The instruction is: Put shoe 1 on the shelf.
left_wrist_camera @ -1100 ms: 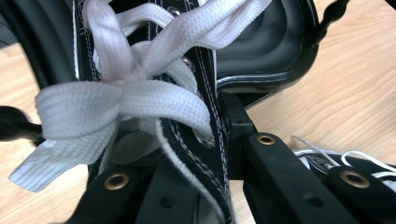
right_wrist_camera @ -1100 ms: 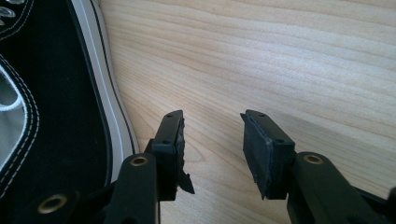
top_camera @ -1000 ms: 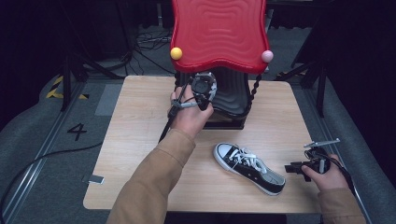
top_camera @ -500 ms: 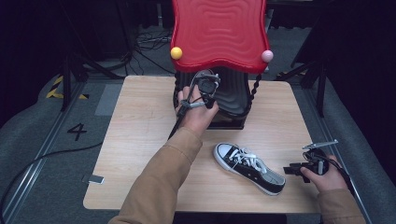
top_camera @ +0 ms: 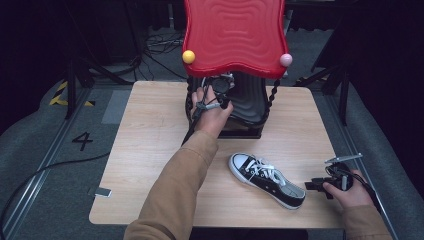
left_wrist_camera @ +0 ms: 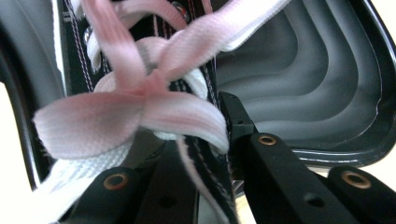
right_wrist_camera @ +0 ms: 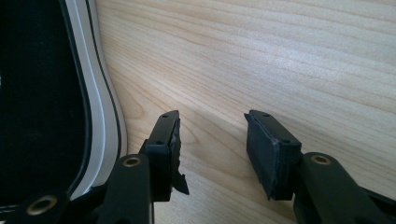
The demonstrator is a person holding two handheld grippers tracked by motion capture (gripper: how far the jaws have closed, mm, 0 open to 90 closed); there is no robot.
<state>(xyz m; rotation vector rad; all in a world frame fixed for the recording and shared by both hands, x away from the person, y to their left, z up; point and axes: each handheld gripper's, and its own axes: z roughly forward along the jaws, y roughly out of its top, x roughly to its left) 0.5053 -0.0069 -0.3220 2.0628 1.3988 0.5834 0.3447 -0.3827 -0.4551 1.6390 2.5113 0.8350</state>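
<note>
Your left gripper (left_wrist_camera: 201, 154) is clamped on a black shoe (left_wrist_camera: 140, 93) inside the rack (top_camera: 250, 100) at the table's (top_camera: 150, 150) far edge; your right gripper (right_wrist_camera: 212, 149), jaws apart with nothing between them and just opening, rests beside the second shoe (top_camera: 267, 180) near the right front corner.

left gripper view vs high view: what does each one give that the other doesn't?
Left gripper view alone: the jaws shut on a black shoe, pinching its side by the white lace bow, with the rack's grey ribbed lower shelf behind.

High view alone: the red top shelf, the second shoe lying on the wooden table, and the right gripper beside that shoe's heel.

Both: the left gripper reaching into the shoe rack.
</note>
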